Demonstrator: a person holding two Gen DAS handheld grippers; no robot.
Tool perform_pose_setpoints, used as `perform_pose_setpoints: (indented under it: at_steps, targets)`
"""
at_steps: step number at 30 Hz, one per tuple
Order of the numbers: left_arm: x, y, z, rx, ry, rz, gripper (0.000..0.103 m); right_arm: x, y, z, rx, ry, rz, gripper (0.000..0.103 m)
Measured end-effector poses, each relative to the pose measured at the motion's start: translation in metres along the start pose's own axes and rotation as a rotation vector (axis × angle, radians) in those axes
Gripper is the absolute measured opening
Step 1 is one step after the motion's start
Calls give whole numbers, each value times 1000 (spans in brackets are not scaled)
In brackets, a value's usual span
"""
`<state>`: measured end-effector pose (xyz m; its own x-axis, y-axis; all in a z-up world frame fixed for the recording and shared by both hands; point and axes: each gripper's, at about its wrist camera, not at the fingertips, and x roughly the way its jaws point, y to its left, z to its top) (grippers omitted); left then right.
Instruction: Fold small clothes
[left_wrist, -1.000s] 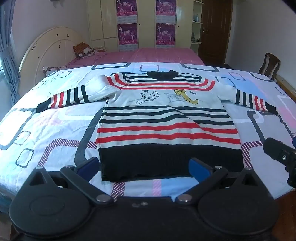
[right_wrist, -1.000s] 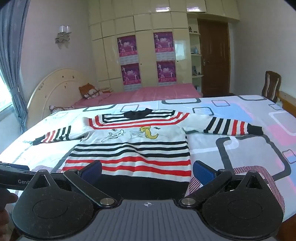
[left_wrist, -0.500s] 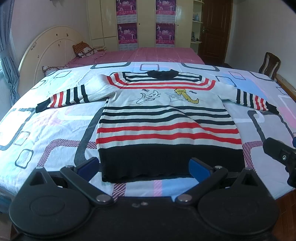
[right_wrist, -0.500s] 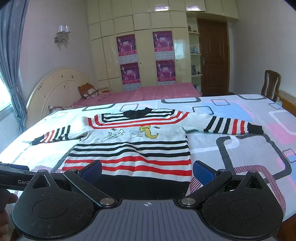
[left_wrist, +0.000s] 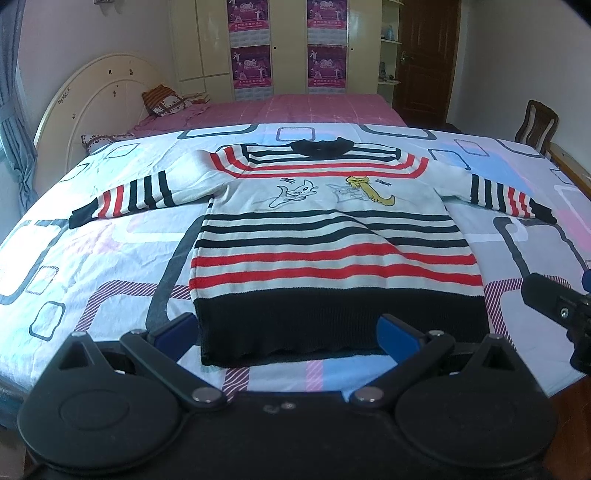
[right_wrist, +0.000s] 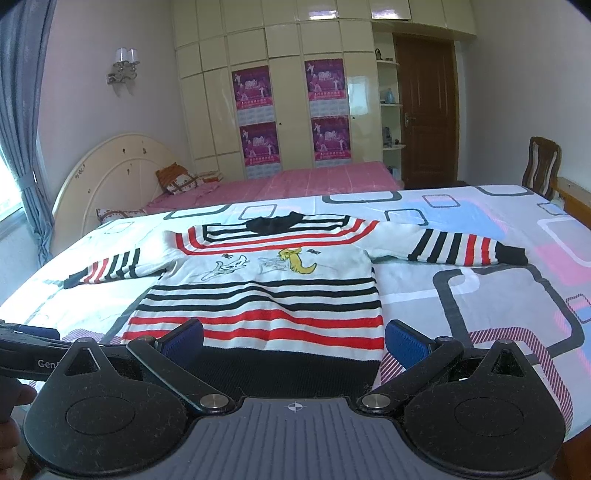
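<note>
Striped knit sweater flat on bed, left gripper and right gripper level at hem, jaws spread wide, empty

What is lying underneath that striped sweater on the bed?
The striped sweater lies flat, sleeves spread, on a bedsheet printed with rounded squares in grey, pink and blue. The pattern runs under the knit and is hidden there; whether anything else lies beneath cannot be seen.

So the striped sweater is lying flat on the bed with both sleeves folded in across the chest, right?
Not quite. The striped sweater lies flat on the bed, but both sleeves are spread straight out to the sides, as the left wrist view shows.
</note>
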<state>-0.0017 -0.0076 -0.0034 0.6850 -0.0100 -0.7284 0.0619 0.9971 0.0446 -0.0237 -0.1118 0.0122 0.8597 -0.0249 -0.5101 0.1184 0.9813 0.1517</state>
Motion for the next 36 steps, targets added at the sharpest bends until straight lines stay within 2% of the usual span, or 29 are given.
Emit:
perform_pose_setpoints:
  at_steps: [36]
  targets:
    - [12, -13, 6, 32, 12, -10, 103, 7, -11, 0, 30, 9, -17, 103]
